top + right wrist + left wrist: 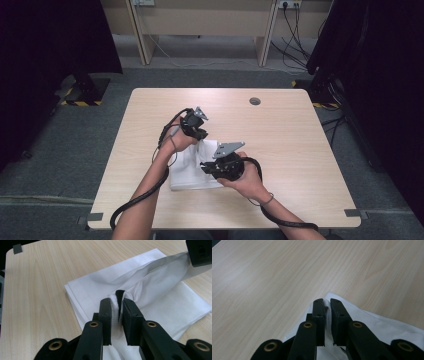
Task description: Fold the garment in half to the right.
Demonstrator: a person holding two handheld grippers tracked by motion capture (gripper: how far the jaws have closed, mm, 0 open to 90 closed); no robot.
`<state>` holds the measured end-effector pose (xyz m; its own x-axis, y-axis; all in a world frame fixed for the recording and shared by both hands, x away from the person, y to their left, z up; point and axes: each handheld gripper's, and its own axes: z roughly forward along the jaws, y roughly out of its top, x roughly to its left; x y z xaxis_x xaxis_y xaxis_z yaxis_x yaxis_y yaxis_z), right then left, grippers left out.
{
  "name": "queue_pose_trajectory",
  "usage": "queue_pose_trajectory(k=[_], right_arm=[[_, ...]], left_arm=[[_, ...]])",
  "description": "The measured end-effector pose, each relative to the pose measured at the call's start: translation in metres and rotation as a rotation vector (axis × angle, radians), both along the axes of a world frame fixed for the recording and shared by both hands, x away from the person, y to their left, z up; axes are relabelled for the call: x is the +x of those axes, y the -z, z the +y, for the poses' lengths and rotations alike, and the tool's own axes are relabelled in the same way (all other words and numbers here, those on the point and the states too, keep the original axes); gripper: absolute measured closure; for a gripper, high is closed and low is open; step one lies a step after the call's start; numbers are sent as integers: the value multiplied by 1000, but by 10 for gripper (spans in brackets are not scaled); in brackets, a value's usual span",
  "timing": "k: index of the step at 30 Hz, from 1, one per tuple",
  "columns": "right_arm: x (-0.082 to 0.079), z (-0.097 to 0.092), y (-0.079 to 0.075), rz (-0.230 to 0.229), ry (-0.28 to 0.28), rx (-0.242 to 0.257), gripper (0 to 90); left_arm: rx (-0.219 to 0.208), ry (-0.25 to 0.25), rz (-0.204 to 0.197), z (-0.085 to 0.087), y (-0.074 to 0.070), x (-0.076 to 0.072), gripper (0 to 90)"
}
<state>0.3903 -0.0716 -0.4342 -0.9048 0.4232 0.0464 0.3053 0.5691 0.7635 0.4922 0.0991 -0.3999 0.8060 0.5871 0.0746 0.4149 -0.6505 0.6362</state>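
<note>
Cloth (160, 307) lies folded on the table (280, 130); the right gripper (117, 306) pinches a bunched fold, and the left gripper (327, 306) clamps a lifted corner.

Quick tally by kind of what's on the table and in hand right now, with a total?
White cloth: 1, partly lifted off the table.
Hand-held gripper: 2, left hand-held gripper and right hand-held gripper, each shut on the cloth.
Round hole in the tabletop: 1.
Total: 4.
</note>
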Motion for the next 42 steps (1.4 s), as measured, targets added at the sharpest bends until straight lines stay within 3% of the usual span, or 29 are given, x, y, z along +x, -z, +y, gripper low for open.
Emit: queue_pose_trajectory(k=[31,42], right_arm=[[0,-8,5,3,22,-8,745],[0,-14,5,-4,39,-17,686]], left_arm=[[-7,-9,-4,-5,6,0,790],[-12,-12,-16,-9,8,-1,724]])
